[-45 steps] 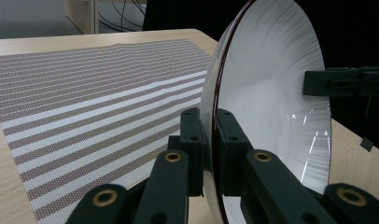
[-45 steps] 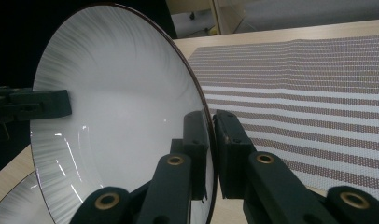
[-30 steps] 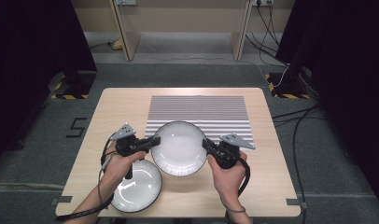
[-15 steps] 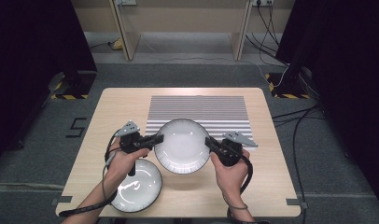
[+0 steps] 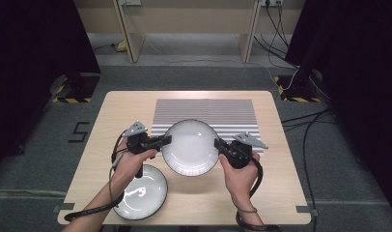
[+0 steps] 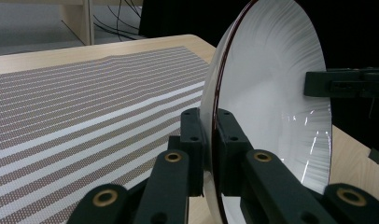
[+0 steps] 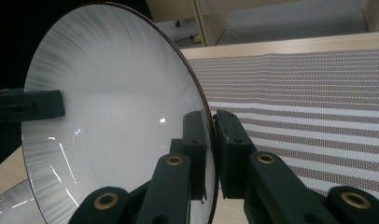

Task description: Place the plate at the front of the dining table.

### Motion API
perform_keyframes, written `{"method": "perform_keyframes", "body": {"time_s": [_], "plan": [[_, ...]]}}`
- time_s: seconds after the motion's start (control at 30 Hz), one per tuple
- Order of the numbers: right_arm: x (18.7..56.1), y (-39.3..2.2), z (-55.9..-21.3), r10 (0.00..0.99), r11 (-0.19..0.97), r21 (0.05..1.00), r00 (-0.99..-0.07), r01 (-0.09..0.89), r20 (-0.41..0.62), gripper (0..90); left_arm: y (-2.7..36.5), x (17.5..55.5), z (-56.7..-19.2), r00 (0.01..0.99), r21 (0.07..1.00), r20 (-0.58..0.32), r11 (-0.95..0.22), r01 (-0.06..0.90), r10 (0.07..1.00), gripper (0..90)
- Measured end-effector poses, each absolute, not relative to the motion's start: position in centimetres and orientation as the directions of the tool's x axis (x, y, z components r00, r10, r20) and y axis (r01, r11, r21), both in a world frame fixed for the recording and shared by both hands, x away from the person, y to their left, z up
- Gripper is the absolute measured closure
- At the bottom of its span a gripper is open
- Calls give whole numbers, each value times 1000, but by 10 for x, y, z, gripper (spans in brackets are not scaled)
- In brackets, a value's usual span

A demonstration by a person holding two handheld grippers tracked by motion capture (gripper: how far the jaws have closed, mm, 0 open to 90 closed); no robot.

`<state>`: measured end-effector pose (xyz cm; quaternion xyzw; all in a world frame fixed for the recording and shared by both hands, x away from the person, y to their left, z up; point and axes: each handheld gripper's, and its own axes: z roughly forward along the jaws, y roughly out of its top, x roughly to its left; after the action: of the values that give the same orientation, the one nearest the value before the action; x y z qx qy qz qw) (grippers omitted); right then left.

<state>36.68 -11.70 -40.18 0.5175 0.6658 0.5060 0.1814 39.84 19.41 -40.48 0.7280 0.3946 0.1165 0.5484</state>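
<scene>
A white plate with a dark rim (image 5: 190, 146) is held above the table between both grippers. My left gripper (image 5: 165, 140) is shut on its left rim, and my right gripper (image 5: 217, 143) is shut on its right rim. In the left gripper view the plate (image 6: 267, 107) stands edge-on between the jaws of the left gripper (image 6: 209, 140), with the other gripper's jaw on the far rim. The right gripper view shows the plate (image 7: 117, 116) pinched at its rim by the right gripper (image 7: 211, 144). A second white plate (image 5: 140, 192) lies on the table at the front left, under my left forearm.
A striped placemat (image 5: 203, 116) covers the middle and far part of the wooden table (image 5: 281, 183). Cables trail from both grippers toward the front edge. Dark curtains and cables on the grey floor surround the table.
The held plate and both grippers have moved a little away from me, toward the striped mat. The lower plate has not moved.
</scene>
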Motion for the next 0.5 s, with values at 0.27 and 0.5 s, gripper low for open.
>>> {"method": "perform_keyframes", "body": {"time_s": [0.27,0.5], "plan": [[372,-118,-400,877,-47,867,-395,496,273,830,191,404,-404,662,892,-258,-90,443,704,831],[377,-121,-400,879,-50,865,-389,500,276,829,189,410,-407,661,890,-267,-83,447,701,831]]}}
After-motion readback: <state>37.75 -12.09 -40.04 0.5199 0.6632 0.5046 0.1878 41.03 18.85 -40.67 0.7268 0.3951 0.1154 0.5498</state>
